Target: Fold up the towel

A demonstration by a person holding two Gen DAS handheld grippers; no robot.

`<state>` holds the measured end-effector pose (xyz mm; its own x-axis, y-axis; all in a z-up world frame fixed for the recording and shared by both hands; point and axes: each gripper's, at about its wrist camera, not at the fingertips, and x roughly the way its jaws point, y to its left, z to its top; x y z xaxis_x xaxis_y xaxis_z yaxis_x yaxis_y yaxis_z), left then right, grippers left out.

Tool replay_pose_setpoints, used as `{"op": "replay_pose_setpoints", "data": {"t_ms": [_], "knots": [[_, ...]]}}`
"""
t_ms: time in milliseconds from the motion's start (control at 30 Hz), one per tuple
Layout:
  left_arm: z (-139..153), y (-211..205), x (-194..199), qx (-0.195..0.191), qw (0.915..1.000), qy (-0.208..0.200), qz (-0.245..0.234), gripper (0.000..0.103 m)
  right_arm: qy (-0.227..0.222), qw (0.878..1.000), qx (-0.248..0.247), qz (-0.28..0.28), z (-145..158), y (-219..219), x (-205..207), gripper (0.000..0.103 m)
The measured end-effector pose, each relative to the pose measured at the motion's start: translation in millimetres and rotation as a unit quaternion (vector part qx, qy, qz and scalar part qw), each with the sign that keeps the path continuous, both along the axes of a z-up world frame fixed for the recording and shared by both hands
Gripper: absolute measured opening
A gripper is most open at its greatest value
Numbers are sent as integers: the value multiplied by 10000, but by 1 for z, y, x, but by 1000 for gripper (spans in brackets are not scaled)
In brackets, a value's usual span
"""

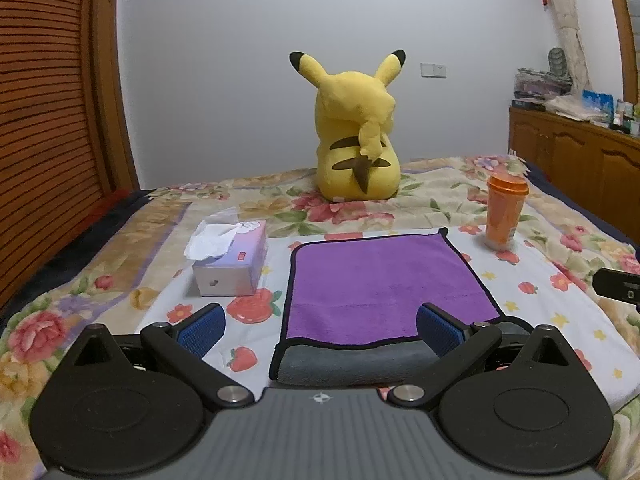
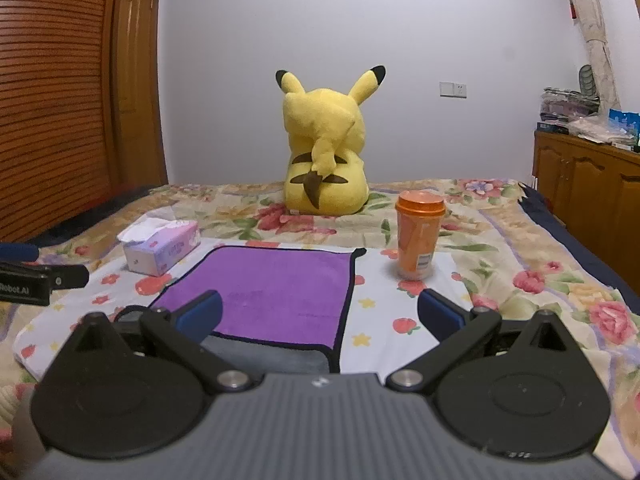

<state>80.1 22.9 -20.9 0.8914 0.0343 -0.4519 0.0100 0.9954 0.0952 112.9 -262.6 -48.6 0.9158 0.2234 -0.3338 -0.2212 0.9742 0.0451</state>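
Note:
A purple towel (image 1: 384,280) with black trim lies flat on the bed, its near edge turned over to show a grey underside (image 1: 352,364). My left gripper (image 1: 320,326) is open, its jaws spread over the towel's near left corner. In the right wrist view the towel (image 2: 276,292) lies ahead and left. My right gripper (image 2: 320,312) is open over the towel's near right corner. Neither gripper holds anything. The right gripper's tip shows at the left view's right edge (image 1: 618,286); the left gripper shows at the right view's left edge (image 2: 36,276).
A tissue box (image 1: 232,260) stands left of the towel and an orange lidded cup (image 1: 505,212) right of it. A yellow Pikachu plush (image 1: 356,132) sits behind. The floral bedspread (image 1: 120,240) covers the bed. A wooden cabinet (image 1: 580,152) stands at right.

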Motion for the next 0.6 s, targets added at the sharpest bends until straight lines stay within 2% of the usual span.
{"op": "replay_pose_setpoints", "data": {"t_ms": [600], "knots": [[-21, 7, 42, 213, 9993, 266, -169, 103, 316, 9994, -5, 138, -11, 3, 41, 103]]}}
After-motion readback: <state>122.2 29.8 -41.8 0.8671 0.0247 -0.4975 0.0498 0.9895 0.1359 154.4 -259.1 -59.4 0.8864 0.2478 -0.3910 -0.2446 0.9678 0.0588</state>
